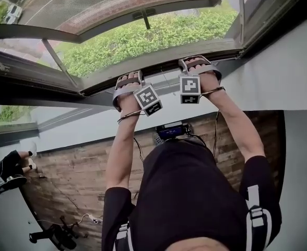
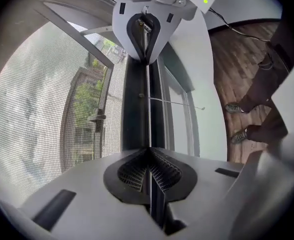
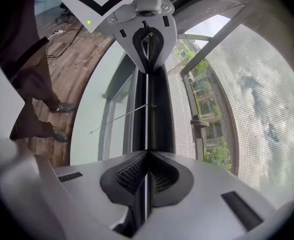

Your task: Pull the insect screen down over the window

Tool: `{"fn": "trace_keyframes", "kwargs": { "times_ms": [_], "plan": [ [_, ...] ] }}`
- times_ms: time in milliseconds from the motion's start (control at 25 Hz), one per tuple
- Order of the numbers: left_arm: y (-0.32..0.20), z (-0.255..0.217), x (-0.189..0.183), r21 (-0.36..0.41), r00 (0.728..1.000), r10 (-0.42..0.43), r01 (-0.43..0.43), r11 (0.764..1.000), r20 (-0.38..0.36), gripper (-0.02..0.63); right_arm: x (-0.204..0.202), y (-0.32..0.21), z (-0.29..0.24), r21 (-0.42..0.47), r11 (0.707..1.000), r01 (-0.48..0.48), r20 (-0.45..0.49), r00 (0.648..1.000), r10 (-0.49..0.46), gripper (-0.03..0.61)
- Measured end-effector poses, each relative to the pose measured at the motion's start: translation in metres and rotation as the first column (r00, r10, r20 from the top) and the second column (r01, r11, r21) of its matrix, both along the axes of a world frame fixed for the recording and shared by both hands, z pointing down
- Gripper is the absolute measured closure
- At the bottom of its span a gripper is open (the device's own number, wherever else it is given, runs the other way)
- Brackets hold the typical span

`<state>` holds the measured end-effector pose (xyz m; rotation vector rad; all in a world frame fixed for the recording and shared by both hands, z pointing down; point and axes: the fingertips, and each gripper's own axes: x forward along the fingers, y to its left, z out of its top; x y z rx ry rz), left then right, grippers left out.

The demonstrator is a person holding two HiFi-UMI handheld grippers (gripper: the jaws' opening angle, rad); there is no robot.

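Left gripper [image 2: 148, 150]: jaws closed tight on the thin lip of the pull bar [image 2: 135, 109].
Right gripper [image 3: 146, 153]: clamped on the same lip, further right.
Insect screen [image 1: 111, 7]: mesh beyond the bar, seemingly partway down.
Head view only: bushes [image 1: 158, 35] outside, far below.
Gripper views only: thin cord [image 2: 177, 103] off the bar.

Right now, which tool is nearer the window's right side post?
Right. The right tool grips the bar a short way from the post. The left tool grips the same bar farther along, with the right tool between it and the post.
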<state>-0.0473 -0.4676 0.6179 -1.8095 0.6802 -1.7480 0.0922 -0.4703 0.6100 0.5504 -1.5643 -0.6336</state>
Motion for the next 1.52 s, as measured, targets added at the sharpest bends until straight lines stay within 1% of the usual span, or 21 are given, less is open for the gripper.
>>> {"fn": "trace_keyframes", "kwargs": {
  "times_ms": [80,200,360,440,600,800,960,1080,1240,1320,1400,1520],
  "plan": [
    [0.001,0.012,0.000,-0.011,1.000,-0.003,0.003,1.000,-0.007,0.595,0.000,0.001,0.011,-0.006,1.000,-0.003,-0.005,1.000,0.003,0.560],
    [-0.002,0.021,-0.004,-0.007,1.000,-0.007,0.007,1.000,0.000,0.595,-0.001,0.001,0.019,-0.018,1.000,-0.010,-0.002,1.000,0.010,0.560],
    [0.004,0.042,-0.002,-0.058,1.000,-0.018,0.017,0.998,-0.017,0.595,-0.003,0.004,0.042,-0.065,0.998,-0.014,-0.006,1.000,0.014,0.560],
    [0.004,0.049,-0.003,-0.055,1.000,-0.022,0.021,0.998,-0.017,0.597,-0.004,0.004,0.048,-0.064,0.998,-0.019,-0.001,1.000,0.019,0.561],
    [0.000,0.049,-0.003,-0.048,0.999,-0.027,0.025,0.999,-0.029,0.597,-0.003,0.000,0.048,-0.044,0.999,-0.029,0.018,0.999,0.030,0.561],
    [-0.002,0.049,-0.004,-0.030,0.999,-0.017,0.016,0.999,-0.028,0.600,-0.003,0.001,0.046,-0.043,0.999,-0.019,0.032,0.999,0.021,0.560],
    [0.003,0.038,-0.002,0.005,0.997,-0.030,0.031,1.000,-0.066,0.598,-0.003,0.005,0.038,-0.016,1.000,-0.001,0.006,1.000,0.001,0.560],
    [0.001,0.034,-0.003,0.017,0.997,-0.028,0.029,0.999,-0.068,0.598,-0.003,0.002,0.033,0.002,1.000,-0.004,0.009,1.000,0.004,0.560],
    [0.003,0.039,-0.002,-0.011,0.999,-0.023,0.022,1.000,-0.050,0.598,-0.002,0.002,0.038,-0.033,0.999,-0.019,-0.009,1.000,0.019,0.561],
    [0.003,0.049,-0.002,-0.025,0.998,-0.031,0.029,0.999,-0.059,0.599,-0.003,0.002,0.048,-0.054,0.998,-0.024,-0.026,0.999,0.022,0.561],
    [0.006,0.054,-0.001,-0.027,0.996,-0.037,0.034,0.999,-0.081,0.607,-0.003,0.005,0.054,-0.054,0.998,-0.025,-0.041,0.999,0.023,0.563],
    [0.004,0.051,-0.004,-0.037,0.997,-0.036,0.034,0.999,-0.072,0.607,-0.005,0.003,0.051,-0.051,0.998,-0.028,-0.027,0.999,0.027,0.563]
  ]
}}
